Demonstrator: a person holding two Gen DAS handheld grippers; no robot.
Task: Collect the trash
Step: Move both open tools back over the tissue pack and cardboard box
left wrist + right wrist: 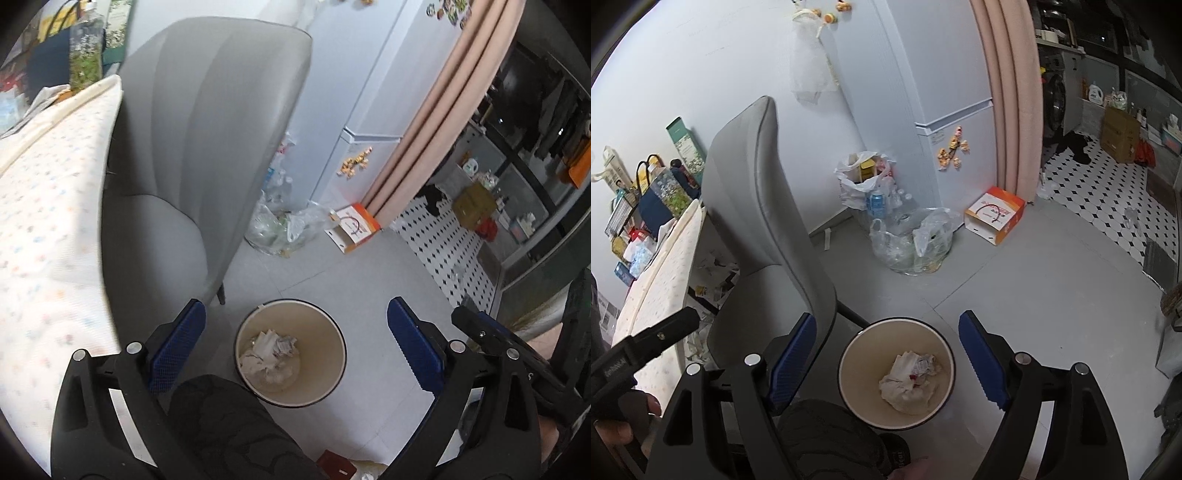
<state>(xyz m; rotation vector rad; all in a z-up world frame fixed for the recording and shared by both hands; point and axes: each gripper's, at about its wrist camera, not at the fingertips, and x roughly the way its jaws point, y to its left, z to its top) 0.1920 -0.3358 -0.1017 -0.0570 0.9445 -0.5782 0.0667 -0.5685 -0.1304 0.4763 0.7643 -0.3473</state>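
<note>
On the grey floor, crumpled white paper (pixel 911 380) lies in the round cream bin (pixel 849 354); my left hand-held gripper (pixel 295 339) and right hand-held gripper (pixel 886 354) gape empty, scraps under the tabletop (pixel 657 295) remain.

left wrist: looks steeply down, near | right wrist: same, beside it | shared: waste bin (pixel 291 352), grey chair (pixel 764 206)
</note>
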